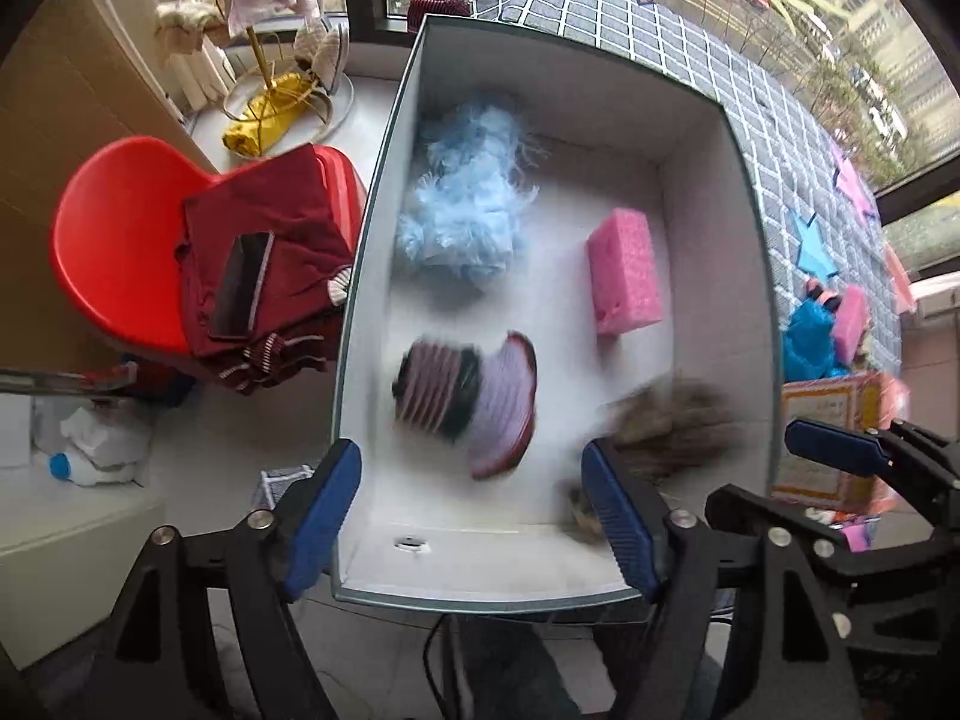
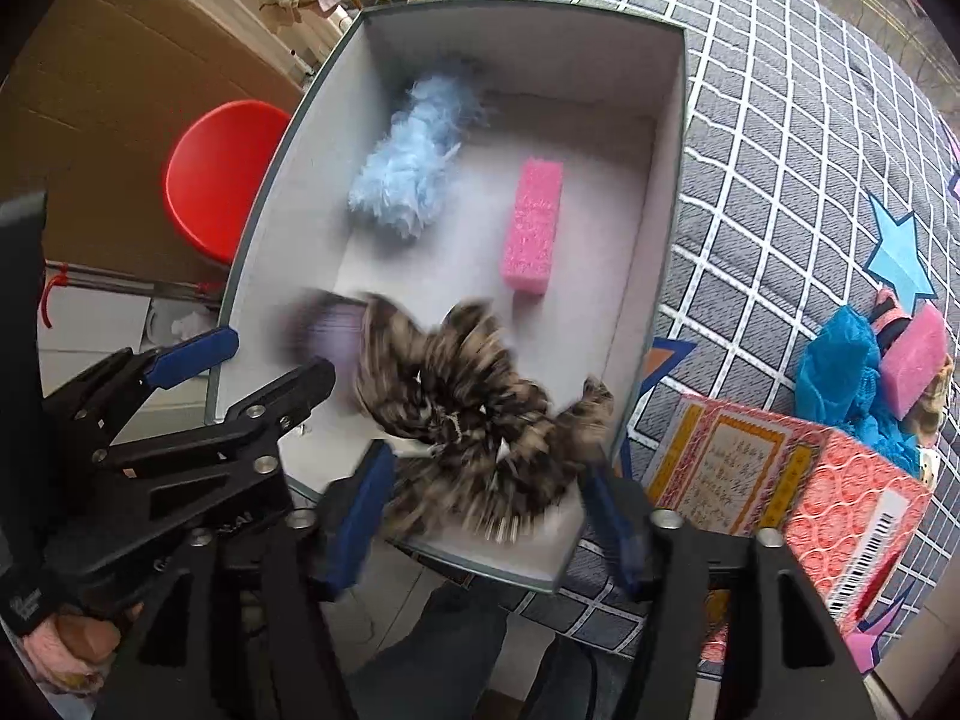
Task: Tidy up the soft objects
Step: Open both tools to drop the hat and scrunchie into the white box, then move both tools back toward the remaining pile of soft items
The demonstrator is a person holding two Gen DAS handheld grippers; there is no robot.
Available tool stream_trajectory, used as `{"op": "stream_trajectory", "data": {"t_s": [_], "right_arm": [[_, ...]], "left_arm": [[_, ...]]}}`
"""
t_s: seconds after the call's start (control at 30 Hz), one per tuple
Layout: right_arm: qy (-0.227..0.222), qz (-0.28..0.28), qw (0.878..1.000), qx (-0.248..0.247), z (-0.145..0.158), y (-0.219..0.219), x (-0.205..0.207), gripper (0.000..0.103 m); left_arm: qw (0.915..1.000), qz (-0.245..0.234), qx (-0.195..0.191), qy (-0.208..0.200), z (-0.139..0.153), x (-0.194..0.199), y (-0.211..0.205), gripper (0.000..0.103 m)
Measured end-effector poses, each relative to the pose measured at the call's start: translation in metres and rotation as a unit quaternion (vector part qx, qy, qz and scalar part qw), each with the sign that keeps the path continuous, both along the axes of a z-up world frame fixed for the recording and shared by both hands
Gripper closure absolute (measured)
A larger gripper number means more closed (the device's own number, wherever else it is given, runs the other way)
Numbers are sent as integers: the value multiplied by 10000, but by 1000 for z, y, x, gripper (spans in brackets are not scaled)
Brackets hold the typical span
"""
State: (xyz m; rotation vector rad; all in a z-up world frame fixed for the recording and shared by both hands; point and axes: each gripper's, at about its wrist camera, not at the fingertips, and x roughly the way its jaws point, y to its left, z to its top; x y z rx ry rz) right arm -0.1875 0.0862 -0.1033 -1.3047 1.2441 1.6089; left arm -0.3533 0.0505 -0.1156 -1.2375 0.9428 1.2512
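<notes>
1. Box (image 1: 708, 192): already holds a blue fluffy piece (image 1: 462, 192), a pink sponge (image 1: 624, 270), a striped scrunchie (image 1: 474, 402) and a brown furry scrunchie (image 2: 474, 414).
2. Left gripper (image 1: 474, 516) and right gripper (image 2: 486, 522): fingers spread, pinching nothing; both scrunchies blurred below them.
3. Remaining, judged: a blue mesh piece (image 2: 840, 366) and second sponge (image 2: 915, 360) on the checked bed (image 2: 780, 150).
4. Box walls stand close beside both grippers; open room lies above.

red chair (image 1: 114, 228): far left of the hand-held gripper, beside the box
dark red garment (image 1: 270, 222): folded on the chair seat
phone (image 1: 241, 285): lying on the garment
gold rack (image 1: 264, 60): far ahead at left, pale cloths hanging on it
white bottle (image 1: 84, 468): low at left, blue cap
</notes>
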Motion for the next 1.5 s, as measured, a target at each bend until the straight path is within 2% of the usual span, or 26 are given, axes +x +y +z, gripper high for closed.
{"op": "stream_trajectory", "data": {"t_s": [0.03,0.13,0.2,0.23,0.57,0.83,1.0,1.17,1.33,1.5], "right_arm": [[12,-21,10000,40,3,2,2,23],[87,-53,9998,167,11,4,4,22],[11,-118,9995,288,17,6,7,9],[-75,-173,9991,377,21,9,9,2],[194,-472,9969,598,49,24,21,1],[380,-891,9930,679,72,32,55,1],[438,-1334,9875,711,80,35,98,1],[381,-1908,9781,742,81,35,159,1],[265,-2590,9638,583,63,26,230,1],[74,-3122,9494,320,34,9,299,1]], "left_arm": [[10000,21,11,-38,2,-1,2,19],[9998,124,161,-85,10,-1,4,15],[9995,207,235,-72,15,-3,4,8],[9993,239,268,-111,18,-4,4,0],[9986,210,295,-386,35,3,11,0],[9987,-203,276,-372,51,34,31,0],[9969,-653,256,-365,60,74,47,0],[9920,-1204,264,-253,68,127,62,0],[9817,-1889,234,-21,73,196,72,0],[9699,-2398,99,420,66,273,80,0]]}}
